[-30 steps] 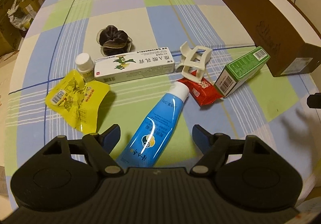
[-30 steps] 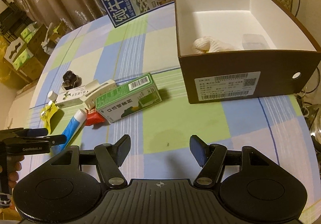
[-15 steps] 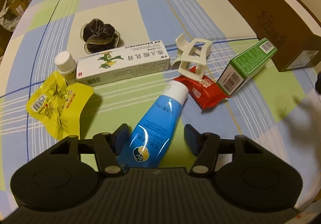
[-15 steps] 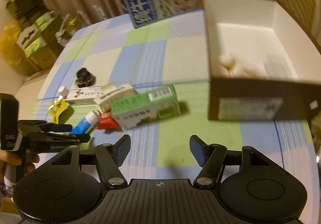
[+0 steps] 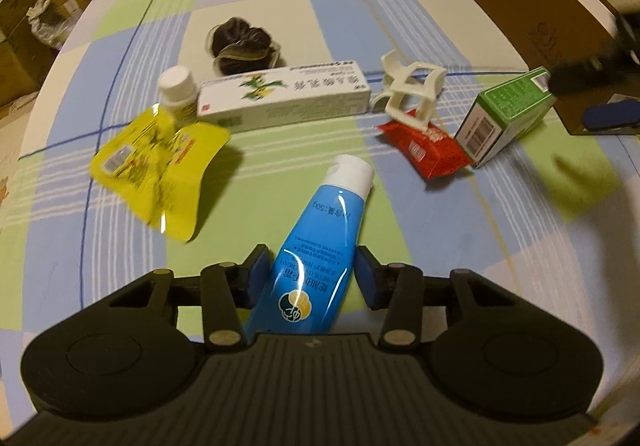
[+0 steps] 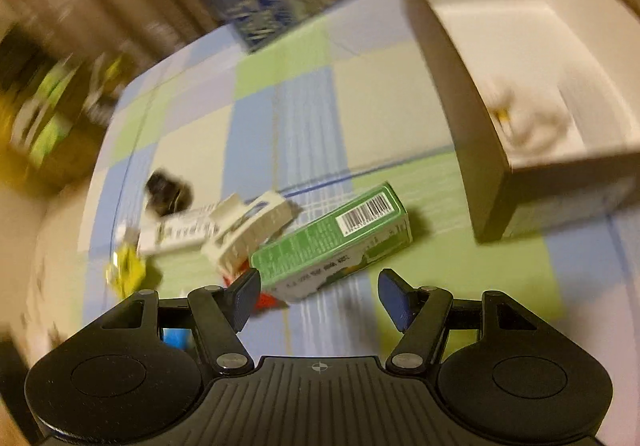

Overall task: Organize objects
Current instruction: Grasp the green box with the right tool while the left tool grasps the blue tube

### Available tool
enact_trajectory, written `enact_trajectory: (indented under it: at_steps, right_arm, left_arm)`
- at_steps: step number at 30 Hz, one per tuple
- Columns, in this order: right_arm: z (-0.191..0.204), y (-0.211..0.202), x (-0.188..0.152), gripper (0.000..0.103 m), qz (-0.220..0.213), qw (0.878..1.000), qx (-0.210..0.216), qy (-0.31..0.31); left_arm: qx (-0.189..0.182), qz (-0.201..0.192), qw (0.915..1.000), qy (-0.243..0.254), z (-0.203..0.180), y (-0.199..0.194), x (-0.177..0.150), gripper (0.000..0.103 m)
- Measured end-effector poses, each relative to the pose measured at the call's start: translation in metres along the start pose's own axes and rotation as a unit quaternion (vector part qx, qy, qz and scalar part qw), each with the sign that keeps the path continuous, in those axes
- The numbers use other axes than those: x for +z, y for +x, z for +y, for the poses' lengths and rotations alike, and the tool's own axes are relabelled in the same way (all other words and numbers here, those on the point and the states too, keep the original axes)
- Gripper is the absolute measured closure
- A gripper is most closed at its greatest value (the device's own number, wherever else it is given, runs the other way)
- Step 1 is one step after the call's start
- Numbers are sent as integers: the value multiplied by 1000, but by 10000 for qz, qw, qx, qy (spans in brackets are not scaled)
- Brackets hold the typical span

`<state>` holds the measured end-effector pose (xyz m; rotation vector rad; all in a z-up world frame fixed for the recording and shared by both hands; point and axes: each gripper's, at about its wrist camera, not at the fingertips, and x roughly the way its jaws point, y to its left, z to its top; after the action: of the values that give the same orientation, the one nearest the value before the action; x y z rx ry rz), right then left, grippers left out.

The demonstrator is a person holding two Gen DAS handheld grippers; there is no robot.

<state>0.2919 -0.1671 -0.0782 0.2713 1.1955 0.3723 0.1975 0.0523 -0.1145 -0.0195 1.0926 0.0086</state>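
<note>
A blue tube point(image 5: 320, 242) with a white cap lies on the checked tablecloth, its tail between the fingers of my left gripper point(image 5: 312, 274). Both blue pads press its sides, so the gripper is shut on it. In the blurred right wrist view, my right gripper point(image 6: 320, 298) is open just in front of the green box point(image 6: 336, 242). That green box point(image 5: 504, 114) lies beside a red packet point(image 5: 428, 150). The right gripper point(image 5: 592, 78) shows as a dark blur over the green box in the left wrist view.
On the cloth lie a long white box point(image 5: 284, 94), a white plastic holder point(image 5: 412, 86), a yellow pouch point(image 5: 156, 166), a small white-capped bottle point(image 5: 178, 90) and a dark scrunchie point(image 5: 242, 44). The brown cardboard box point(image 6: 560, 198) at the right holds a white bundle point(image 6: 532, 118).
My left gripper moved forward over the blue tube and its fingers closed onto it. My right gripper swung left and down toward the green box.
</note>
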Motion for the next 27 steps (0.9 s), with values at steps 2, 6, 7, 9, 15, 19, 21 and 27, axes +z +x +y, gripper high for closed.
enact_trajectory:
  at_steps: [2, 6, 7, 9, 15, 19, 21, 27]
  right_arm:
    - [-6, 8, 8, 40, 83, 9981, -52, 611]
    - [-15, 26, 22, 40, 187, 9896, -148, 1419]
    - [-17, 31, 23, 40, 194, 9873, -191, 1567]
    - [-21, 41, 26, 40, 191, 9850, -204, 1702]
    - [-19, 58, 25, 46, 490, 9927, -357, 1040]
    - [-5, 56, 20, 61, 629, 9972, -401, -68]
    - [4, 54, 13, 66, 715, 9938, -440, -730]
    - [9, 38, -22, 76, 828, 9702, -522, -2218]
  left_arm:
    - [7, 11, 10000, -77, 4, -2, -2, 62]
    - [-1, 15, 9998, -185, 12, -3, -5, 62]
    - [-2, 15, 9998, -193, 13, -4, -5, 62]
    - [-3, 10, 9998, -203, 15, -4, -6, 62]
    - [-41, 21, 9997, -232, 18, -4, -6, 62]
    - [-38, 56, 9998, -200, 18, -3, -5, 62]
    - [-9, 97, 9998, -175, 16, -3, -3, 62]
    - [71, 248, 9994, -247, 10, -3, 0, 63]
